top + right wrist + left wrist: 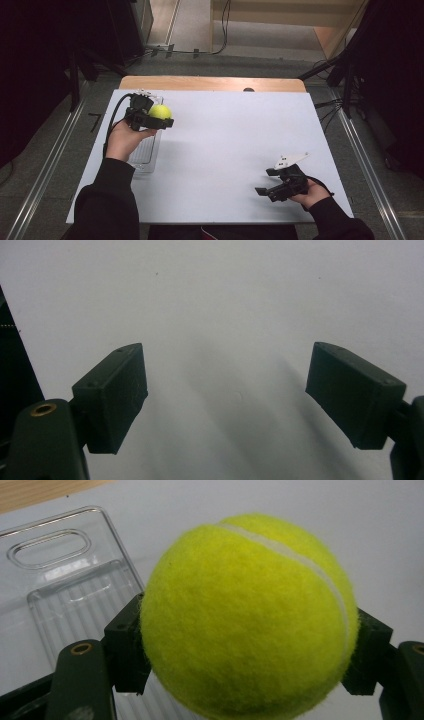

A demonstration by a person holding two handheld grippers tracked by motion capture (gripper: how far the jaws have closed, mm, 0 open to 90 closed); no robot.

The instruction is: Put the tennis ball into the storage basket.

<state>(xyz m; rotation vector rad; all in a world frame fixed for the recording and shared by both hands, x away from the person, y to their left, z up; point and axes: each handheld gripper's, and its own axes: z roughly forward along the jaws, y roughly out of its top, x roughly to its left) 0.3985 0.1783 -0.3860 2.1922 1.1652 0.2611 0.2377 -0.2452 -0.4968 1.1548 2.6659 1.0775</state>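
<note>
Tennis ball (248, 615): left gripper (159, 118) is clamping it, holding it above the table's (230, 150) far-left corner beside the clear tray (65, 580). Pickup appears done; setting down is pending. Right gripper (227, 400): resting wide apart, carrying nothing.

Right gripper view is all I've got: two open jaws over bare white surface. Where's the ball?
Observer: The tennis ball is clamped in the left gripper, near the table's far left corner.
Operator: Anything under it?
Observer: A clear plastic tray with a handle slot lies on the white table beside and below the ball.
Operator: And my gripper?
Observer: The right gripper sits at the near right of the table, nothing between its jaws.
</note>
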